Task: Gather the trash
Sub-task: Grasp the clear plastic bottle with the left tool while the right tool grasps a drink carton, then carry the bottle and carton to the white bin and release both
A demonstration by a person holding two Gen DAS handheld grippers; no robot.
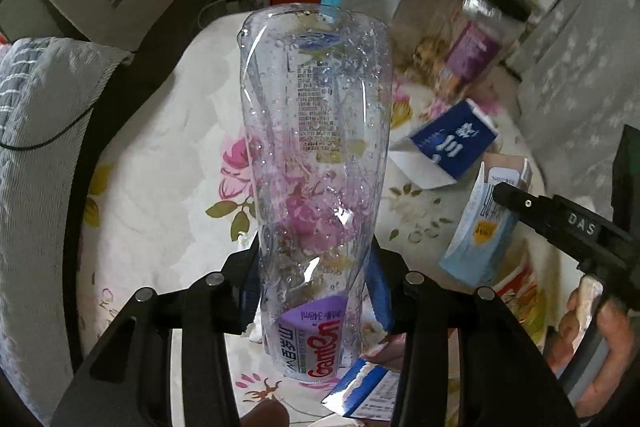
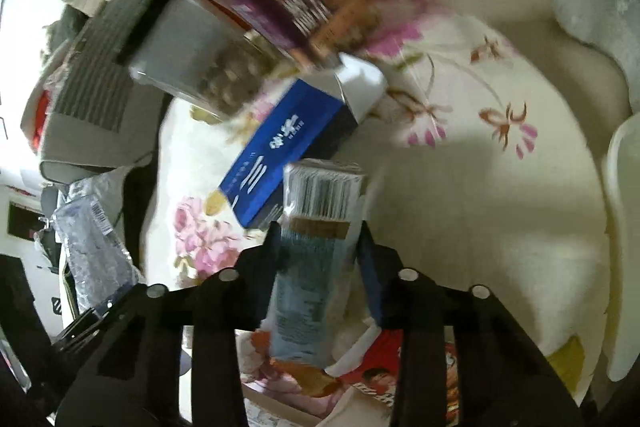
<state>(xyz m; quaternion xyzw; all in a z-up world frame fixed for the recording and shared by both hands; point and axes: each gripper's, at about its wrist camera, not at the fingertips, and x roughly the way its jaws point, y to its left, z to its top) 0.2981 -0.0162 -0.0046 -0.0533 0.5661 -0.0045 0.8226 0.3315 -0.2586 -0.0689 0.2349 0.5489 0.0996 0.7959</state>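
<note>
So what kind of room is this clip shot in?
Probably a lived-in home room, maybe a bedroom: a floral cloth covers the surface, a quilted grey cushion lies beside it, and household clutter such as a blue carton lies around.

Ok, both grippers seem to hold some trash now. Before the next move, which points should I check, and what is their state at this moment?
1. Left gripper shut on the clear plastic bottle: ok, a finger on each side.
2. Bottle has a cap: cannot tell, its far end is blurred.
3. Right gripper shut on the light blue carton: ok.
4. Carton free of the dark blue box behind it: cannot tell, they overlap in the view.
5. Trash left on the floral cloth: not ok, the dark blue box and a torn wrapper remain.
6. Bin in view: not ok, none visible.
</note>
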